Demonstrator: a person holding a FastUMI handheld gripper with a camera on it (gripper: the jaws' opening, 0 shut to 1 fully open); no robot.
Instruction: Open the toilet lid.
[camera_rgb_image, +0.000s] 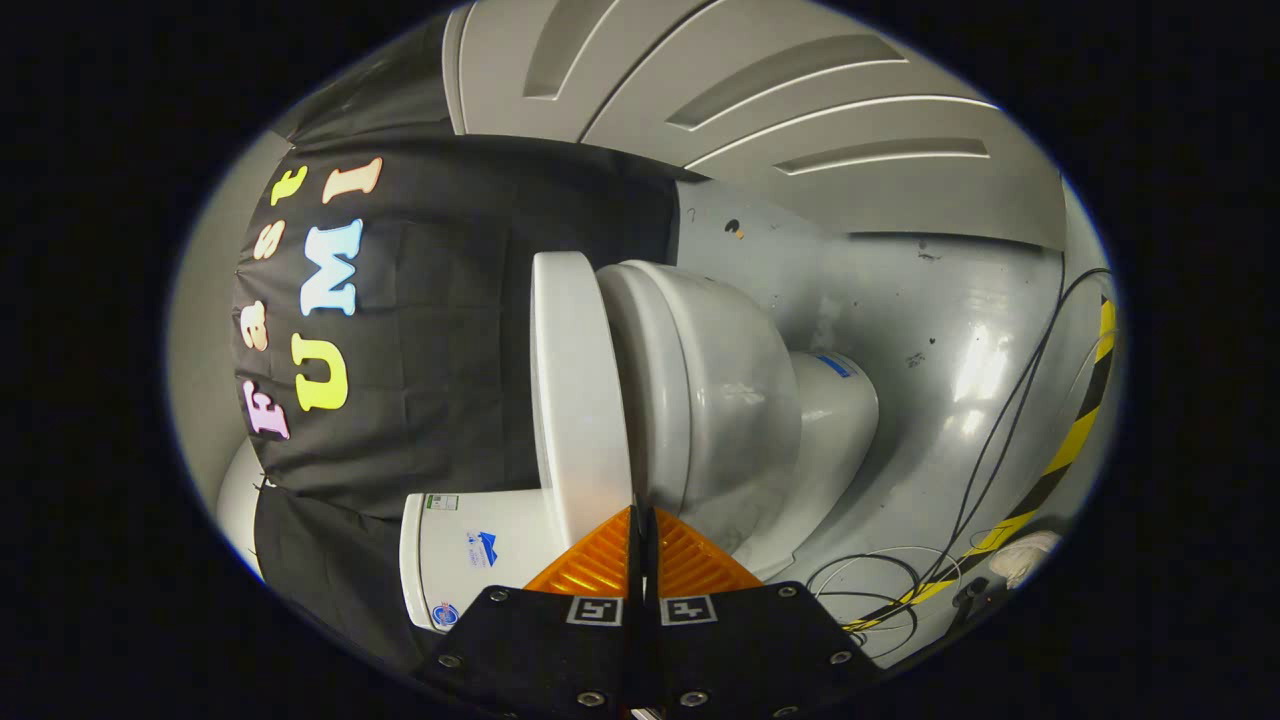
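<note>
The view is turned on its side. A white toilet stands against the black cloth wall, and its lid lies flat on the seat and bowl. The cistern sits just beside my fingers. My gripper is shut, its two orange fingers pressed together with nothing between them. The tips point at the seam where the lid meets the seat, at the end nearest the cistern, and look to be touching or almost touching it.
Beyond the bowl the grey floor carries black cables, yellow-and-black tape and a pale rag. Past the toilet's front is a grey panelled door.
</note>
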